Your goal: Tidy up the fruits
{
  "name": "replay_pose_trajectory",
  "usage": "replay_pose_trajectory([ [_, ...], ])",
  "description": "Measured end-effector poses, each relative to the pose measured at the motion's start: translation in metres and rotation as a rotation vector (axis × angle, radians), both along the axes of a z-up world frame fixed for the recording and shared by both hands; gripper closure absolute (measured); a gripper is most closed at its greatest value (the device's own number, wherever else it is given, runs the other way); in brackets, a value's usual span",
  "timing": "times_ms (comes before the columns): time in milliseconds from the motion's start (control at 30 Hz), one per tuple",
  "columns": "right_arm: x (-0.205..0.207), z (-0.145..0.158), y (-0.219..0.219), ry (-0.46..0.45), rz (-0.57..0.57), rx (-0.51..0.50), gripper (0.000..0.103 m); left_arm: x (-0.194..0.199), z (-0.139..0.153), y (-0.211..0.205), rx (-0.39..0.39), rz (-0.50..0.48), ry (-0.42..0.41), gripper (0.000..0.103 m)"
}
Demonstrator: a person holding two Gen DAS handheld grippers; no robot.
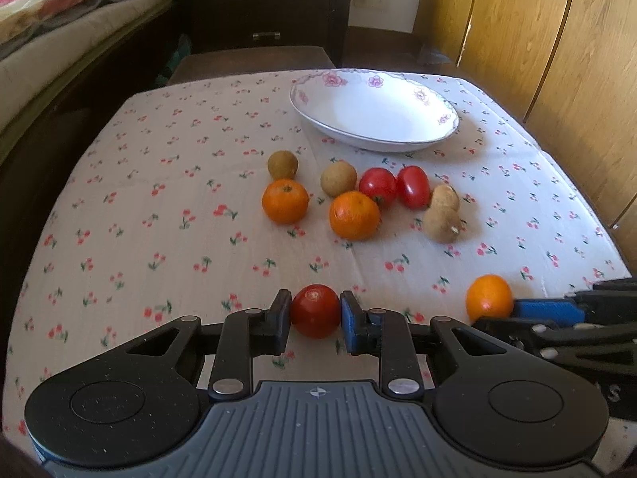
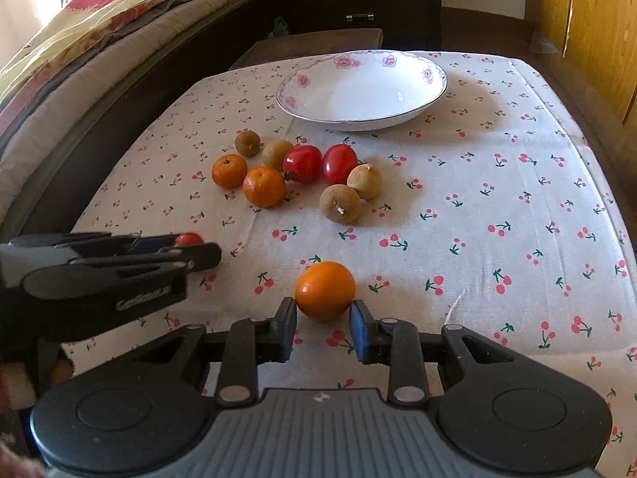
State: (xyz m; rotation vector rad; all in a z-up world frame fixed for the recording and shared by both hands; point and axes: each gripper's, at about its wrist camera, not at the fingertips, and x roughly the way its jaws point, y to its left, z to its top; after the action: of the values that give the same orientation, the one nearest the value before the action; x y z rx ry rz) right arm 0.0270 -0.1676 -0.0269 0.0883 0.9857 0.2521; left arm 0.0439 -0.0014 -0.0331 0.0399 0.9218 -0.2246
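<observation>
My left gripper (image 1: 315,314) is shut on a red tomato (image 1: 315,310) just above the cloth; it shows from the side in the right wrist view (image 2: 187,249). My right gripper (image 2: 323,320) is shut on an orange (image 2: 325,290), which also shows in the left wrist view (image 1: 489,296). A white floral bowl (image 1: 398,135) stands empty at the far side of the table. In front of it lie two oranges (image 1: 285,200), two red tomatoes (image 1: 378,185) and several brown round fruits (image 1: 338,178).
The table carries a white cherry-print cloth (image 1: 159,199). A bed with a patterned blanket (image 1: 59,12) runs along the left. A dark drawer unit (image 1: 262,4) and a stool stand behind the table. A wooden wardrobe (image 1: 537,40) is at the right.
</observation>
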Motion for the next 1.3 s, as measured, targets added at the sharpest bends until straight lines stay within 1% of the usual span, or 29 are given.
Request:
replay_pose_trajectory([
  [267, -0.013, 0.009, -0.003, -0.006, -0.009, -0.016, 0.074, -0.015, 0.008, -0.001, -0.027, -0.004, -0.003, 0.069],
  [300, -0.016, 0.011, -0.003, -0.011, -0.010, -0.018, 0.075, -0.017, 0.009, -0.001, -0.031, -0.004, 0.001, 0.069],
  [367, -0.019, 0.016, -0.003, -0.017, -0.008, -0.023, 0.080, -0.020, 0.009, 0.000, -0.043, -0.001, 0.012, 0.069],
  [467, -0.021, 0.014, -0.002, -0.008, -0.008, -0.028, 0.081, -0.026, 0.012, -0.001, -0.042, 0.001, 0.020, 0.069],
  [500, -0.022, 0.014, -0.001, -0.018, -0.006, -0.033, 0.081, -0.028, 0.012, -0.002, -0.040, 0.002, 0.023, 0.069],
  [633, -0.020, 0.012, 0.000, -0.001, -0.002, -0.032, 0.078, -0.037, 0.013, -0.004, -0.022, 0.005, 0.032, 0.069],
  [700, -0.016, 0.008, 0.000, 0.032, 0.002, -0.029, 0.078, -0.039, 0.013, -0.004, -0.008, 0.010, 0.040, 0.069],
  [800, -0.012, 0.000, 0.002, 0.046, 0.009, -0.044, 0.079, -0.037, 0.016, -0.005, -0.002, 0.001, 0.029, 0.069],
  [867, -0.009, -0.001, 0.000, 0.039, -0.005, -0.046, 0.079, -0.035, 0.011, -0.003, -0.014, 0.000, 0.040, 0.069],
  [933, -0.004, -0.002, -0.002, 0.048, -0.012, -0.022, 0.079, -0.031, 0.003, 0.000, -0.021, 0.012, 0.067, 0.068],
  [1000, 0.000, -0.002, 0.000, 0.052, -0.013, -0.017, 0.079, -0.029, 0.004, 0.000, -0.041, 0.006, 0.063, 0.068],
  [1100, 0.003, -0.002, 0.003, 0.057, -0.002, -0.019, 0.075, -0.029, 0.003, -0.001, -0.047, -0.003, 0.067, 0.068],
  [1133, 0.004, -0.002, 0.002, 0.066, 0.000, -0.010, 0.071, -0.030, 0.003, -0.002, -0.042, -0.009, 0.067, 0.068],
  [1233, 0.005, 0.000, 0.003, 0.075, 0.004, 0.011, 0.069, -0.034, 0.004, -0.002, -0.032, -0.026, 0.061, 0.066],
  [1300, 0.007, 0.001, 0.004, 0.074, 0.005, 0.006, 0.068, -0.033, 0.003, 0.000, -0.038, -0.018, 0.062, 0.065],
])
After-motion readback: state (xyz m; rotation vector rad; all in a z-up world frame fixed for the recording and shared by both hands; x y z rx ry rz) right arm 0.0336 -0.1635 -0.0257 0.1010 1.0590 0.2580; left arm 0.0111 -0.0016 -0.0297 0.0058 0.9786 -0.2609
